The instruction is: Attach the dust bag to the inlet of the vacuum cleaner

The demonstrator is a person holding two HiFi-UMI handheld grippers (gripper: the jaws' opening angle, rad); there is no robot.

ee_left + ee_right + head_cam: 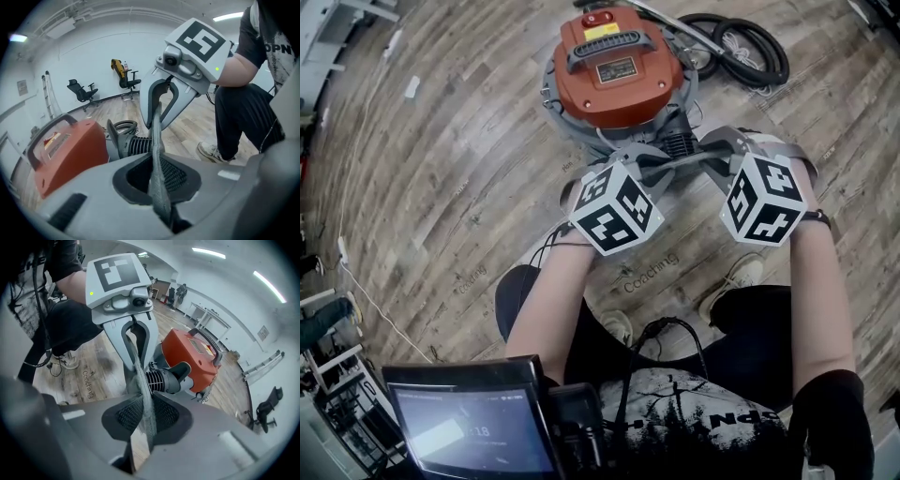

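Your left tongs [161, 199] and right tongs [140, 439] are each clenched on an edge of the grey dust bag [675, 169]. It is stretched between them just before the ribbed inlet [164, 378] of the orange vacuum cleaner [614, 70]. Wooden floor [441, 187] spreads wide leftward.

I'm looking steeply down from the head camera, sitting above both arms and taking in the vacuum cleaner [617, 66] on the wood floor [441, 169]. The left gripper view is riding close along its own jaws, facing the right gripper [157, 123]. The right gripper view is staring straight back at the left gripper [137, 365]. All three are sharing the vacuum cleaner, and both gripper views are sharing the dust bag [156, 154] between them.
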